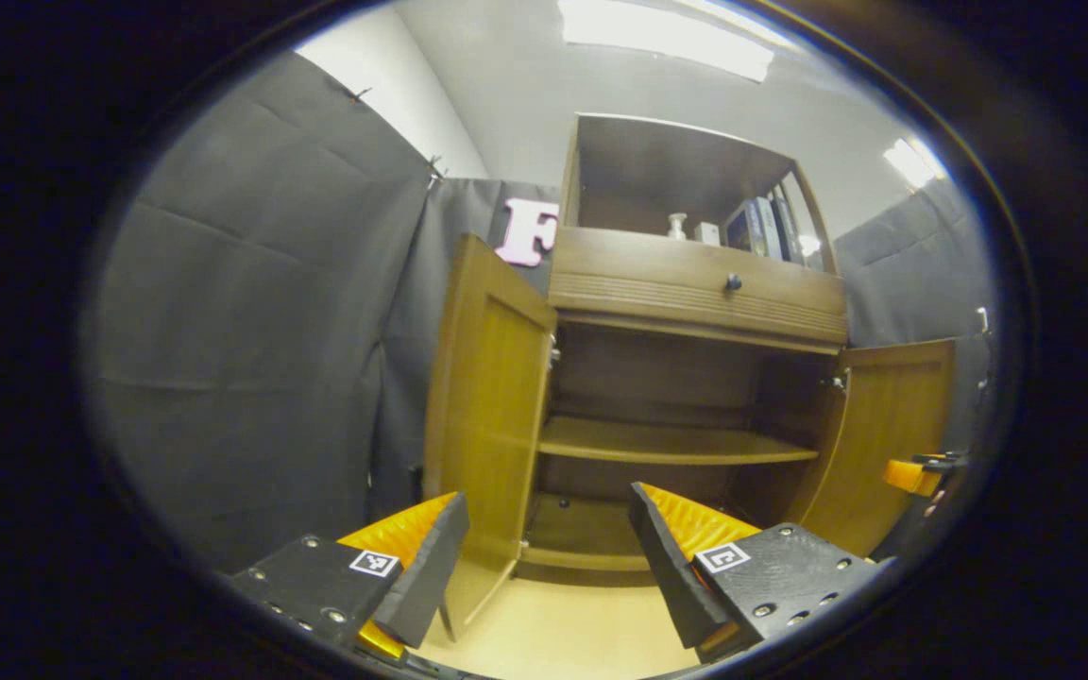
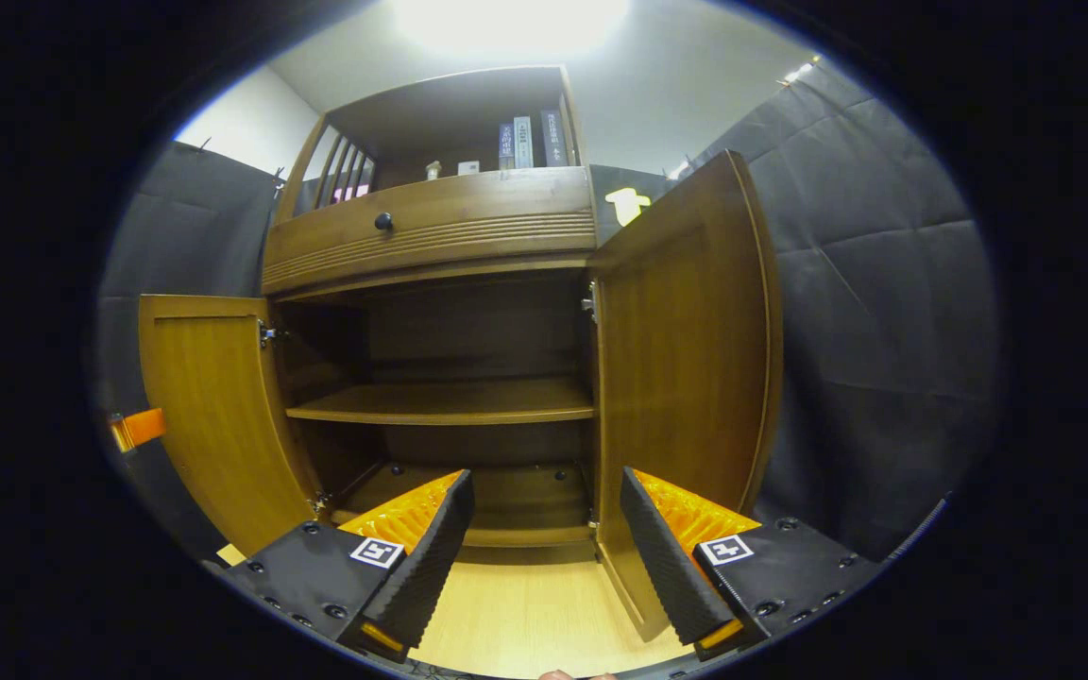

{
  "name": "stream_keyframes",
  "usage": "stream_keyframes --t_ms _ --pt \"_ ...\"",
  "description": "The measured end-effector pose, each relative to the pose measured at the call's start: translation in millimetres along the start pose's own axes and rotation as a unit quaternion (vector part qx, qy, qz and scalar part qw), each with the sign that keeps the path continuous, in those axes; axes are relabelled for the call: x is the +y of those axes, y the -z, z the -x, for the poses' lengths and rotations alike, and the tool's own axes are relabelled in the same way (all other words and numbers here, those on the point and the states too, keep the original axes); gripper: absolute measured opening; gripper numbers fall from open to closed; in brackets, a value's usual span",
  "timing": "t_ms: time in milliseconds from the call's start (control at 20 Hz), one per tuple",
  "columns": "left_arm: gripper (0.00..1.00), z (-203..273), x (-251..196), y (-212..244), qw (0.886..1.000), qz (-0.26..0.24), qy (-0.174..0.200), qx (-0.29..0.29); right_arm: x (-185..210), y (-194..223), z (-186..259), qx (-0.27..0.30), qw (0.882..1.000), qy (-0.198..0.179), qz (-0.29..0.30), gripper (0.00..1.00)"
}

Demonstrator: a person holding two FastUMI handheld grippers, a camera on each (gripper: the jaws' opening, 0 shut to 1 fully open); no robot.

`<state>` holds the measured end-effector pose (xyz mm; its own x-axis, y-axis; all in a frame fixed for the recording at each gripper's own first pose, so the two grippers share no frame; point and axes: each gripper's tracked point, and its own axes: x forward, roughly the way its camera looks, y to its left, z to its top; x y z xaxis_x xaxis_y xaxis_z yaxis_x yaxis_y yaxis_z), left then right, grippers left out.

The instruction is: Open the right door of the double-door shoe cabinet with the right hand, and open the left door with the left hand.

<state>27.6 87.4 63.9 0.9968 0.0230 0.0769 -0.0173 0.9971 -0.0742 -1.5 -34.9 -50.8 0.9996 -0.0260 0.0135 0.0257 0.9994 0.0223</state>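
Note:
The wooden shoe cabinet (image 1: 695,312) (image 2: 431,236) stands with both lower doors swung wide. In the left gripper view its left door (image 1: 487,406) is angled out just ahead of my left gripper (image 1: 544,557), which is open and holds nothing. The right door (image 1: 884,434) hangs open at the far right, with an orange finger of the other gripper (image 1: 912,472) beside it. In the right gripper view the right door (image 2: 686,378) stands close in front of my right gripper (image 2: 544,552), open and empty. The left door (image 2: 213,416) is open too.
Inside, one bare shelf (image 1: 676,442) (image 2: 450,401) crosses the middle over the cabinet's bottom board. A drawer with a dark knob (image 1: 733,281) (image 2: 382,222) sits above, then an upper shelf with books (image 1: 761,227) (image 2: 525,142). Light wood floor (image 2: 525,614) lies in front; black cloth walls flank both sides.

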Motion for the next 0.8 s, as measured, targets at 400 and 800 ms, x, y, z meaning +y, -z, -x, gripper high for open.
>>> stream_keyframes --t_ms 400,800 --pt "1.00 -22 -43 10 0.999 -0.026 0.046 0.001 -2 -8 4 -0.013 1.000 0.010 0.023 0.98" --pt "1.00 -28 -46 10 0.999 -0.041 0.035 0.002 -5 -13 11 -0.024 0.999 0.023 0.036 0.95"
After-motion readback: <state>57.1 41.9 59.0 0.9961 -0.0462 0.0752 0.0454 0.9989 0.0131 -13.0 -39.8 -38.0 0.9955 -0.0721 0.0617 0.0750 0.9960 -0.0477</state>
